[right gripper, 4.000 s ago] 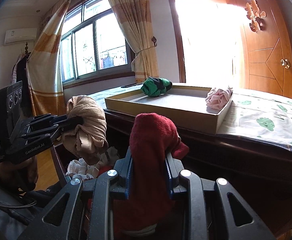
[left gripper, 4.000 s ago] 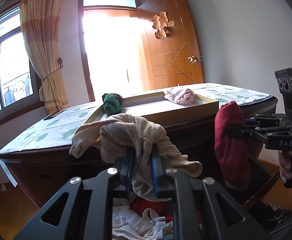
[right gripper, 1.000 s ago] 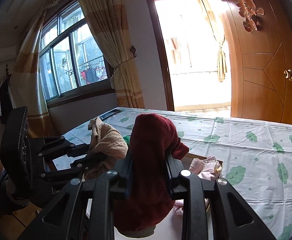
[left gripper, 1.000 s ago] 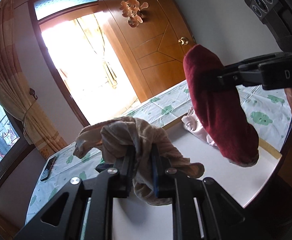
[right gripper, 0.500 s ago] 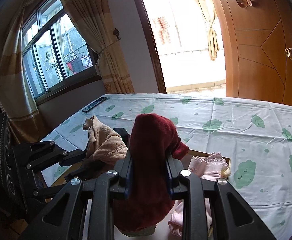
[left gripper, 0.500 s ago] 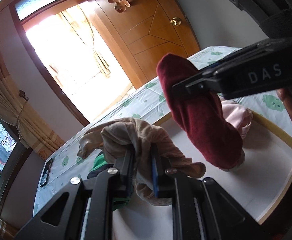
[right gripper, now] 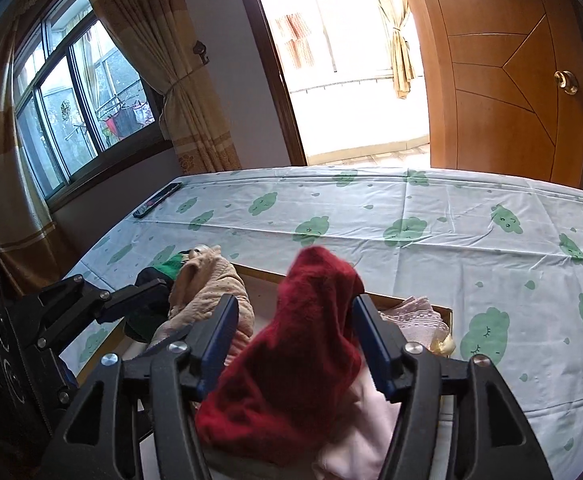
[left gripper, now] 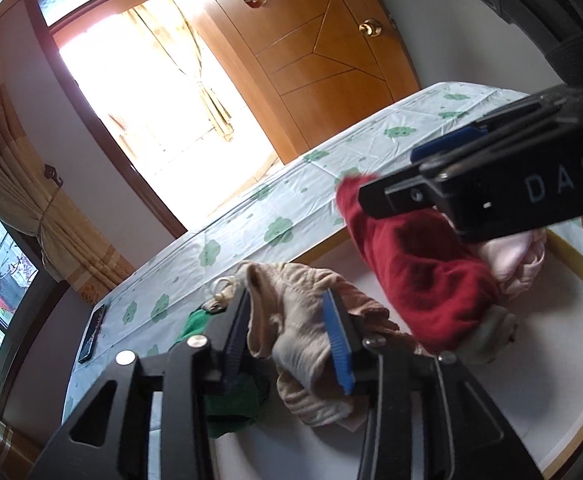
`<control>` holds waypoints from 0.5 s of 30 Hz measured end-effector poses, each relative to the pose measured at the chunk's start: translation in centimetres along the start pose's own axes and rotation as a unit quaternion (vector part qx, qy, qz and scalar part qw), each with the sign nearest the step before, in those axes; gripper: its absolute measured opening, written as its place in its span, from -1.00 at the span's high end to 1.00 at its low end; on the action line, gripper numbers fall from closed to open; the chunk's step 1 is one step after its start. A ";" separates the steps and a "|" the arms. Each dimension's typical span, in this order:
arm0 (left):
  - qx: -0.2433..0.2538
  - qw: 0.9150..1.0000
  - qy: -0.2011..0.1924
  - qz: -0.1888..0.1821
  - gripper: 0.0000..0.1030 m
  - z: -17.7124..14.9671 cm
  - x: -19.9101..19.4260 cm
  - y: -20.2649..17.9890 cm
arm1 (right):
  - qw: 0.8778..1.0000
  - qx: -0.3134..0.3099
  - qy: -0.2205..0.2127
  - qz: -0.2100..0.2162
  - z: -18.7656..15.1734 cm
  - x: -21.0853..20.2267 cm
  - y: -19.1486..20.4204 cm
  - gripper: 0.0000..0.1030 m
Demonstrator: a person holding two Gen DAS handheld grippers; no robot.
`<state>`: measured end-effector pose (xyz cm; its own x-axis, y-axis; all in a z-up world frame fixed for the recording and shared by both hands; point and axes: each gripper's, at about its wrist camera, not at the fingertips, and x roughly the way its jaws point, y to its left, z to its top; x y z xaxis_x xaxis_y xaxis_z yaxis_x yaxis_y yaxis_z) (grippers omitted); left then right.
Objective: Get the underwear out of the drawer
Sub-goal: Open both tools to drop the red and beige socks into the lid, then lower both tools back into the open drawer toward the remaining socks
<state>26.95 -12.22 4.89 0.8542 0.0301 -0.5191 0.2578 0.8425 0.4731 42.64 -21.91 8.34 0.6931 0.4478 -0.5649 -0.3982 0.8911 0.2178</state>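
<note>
My left gripper (left gripper: pixel 287 336) stands open over the white tray (left gripper: pixel 571 412), with beige underwear (left gripper: pixel 303 320) lying loose between its fingers. My right gripper (right gripper: pixel 295 336) is open too, with dark red underwear (right gripper: pixel 291 368) slumped between its fingers onto the tray. The red piece (left gripper: pixel 419 276) also shows in the left wrist view, under the right gripper (left gripper: pixel 487 196). The beige piece (right gripper: pixel 211 296) shows left of it in the right wrist view, beside the left gripper's finger (right gripper: pixel 131 296). The drawer is out of view.
Green underwear (left gripper: pixel 227 404) and pink underwear (left gripper: pixel 511 260) also lie in the tray. The tray sits on a white cloth with green cloud prints (right gripper: pixel 411 216). A dark phone (right gripper: pixel 157 200) lies at the cloth's far left. A wooden door (right gripper: pixel 511 72) stands behind.
Both grippers came down into the tray and opened. The beige and red underwear, clamped half a second ago, now sag loose between the fingers onto the tray.
</note>
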 end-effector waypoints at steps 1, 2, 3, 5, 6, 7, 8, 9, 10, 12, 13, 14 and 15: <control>0.002 1.000 -0.005 0.008 -0.04 0.0 -0.3 0.0 | 1.000 -0.002 -0.001 0.001 -0.2 -0.2 0.0 -0.23; 0.004 1.000 -0.011 0.017 -0.17 0.0 -0.7 0.1 | 1.000 -0.003 -0.001 0.000 -0.3 -0.4 0.0 -0.23; 0.001 1.000 -0.015 0.021 -0.19 0.0 -1.0 0.3 | 1.000 -0.003 -0.001 0.001 -0.5 -0.6 -0.1 -0.23; -0.016 0.999 -0.024 0.017 -0.21 -0.2 -1.9 0.8 | 1.000 -0.003 -0.005 0.008 -1.0 -1.4 -0.1 -0.23; -0.024 0.999 -0.030 0.014 -0.23 -0.3 -2.4 1.0 | 1.000 -0.004 -0.007 0.011 -1.3 -1.9 0.0 -0.23; -0.028 0.999 -0.036 0.014 -0.30 -0.4 -2.9 1.0 | 1.000 -0.004 -0.009 0.015 -1.6 -2.4 0.1 -0.24; -0.034 0.998 -0.044 0.015 -0.32 -0.6 -3.7 1.0 | 1.000 -0.003 -0.010 0.022 -2.0 -2.9 0.2 -0.24; -0.040 0.998 -0.052 0.012 -0.34 -0.9 -4.4 1.2 | 0.999 -0.005 -0.010 0.031 -2.4 -3.5 0.4 -0.24; -0.044 0.997 -0.059 0.005 -0.40 -1.2 -5.0 1.3 | 0.999 -0.011 -0.010 0.037 -2.9 -4.2 0.8 -0.24; -0.050 0.996 -0.072 -0.001 -0.46 -1.9 -6.4 0.9 | 0.999 -0.027 -0.009 0.045 -4.1 -5.4 1.7 -0.24; -0.052 0.996 -0.075 -0.006 -0.47 -2.3 -7.0 0.8 | 0.998 -0.034 -0.009 0.050 -4.6 -6.0 1.9 -0.24; -0.053 0.996 -0.077 -0.012 -0.47 -2.7 -7.5 0.6 | 0.998 -0.042 -0.008 0.055 -5.2 -6.6 2.3 -0.25; -0.053 0.995 -0.080 -0.015 -0.48 -3.1 -8.0 0.4 | 0.997 -0.050 -0.008 0.059 -5.9 -7.2 2.7 -0.26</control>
<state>18.80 -10.40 7.03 0.9098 -0.0741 -0.4084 0.2420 0.8940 0.3771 33.08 -23.17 8.30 0.6466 0.5510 -0.5276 -0.5351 0.8205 0.2011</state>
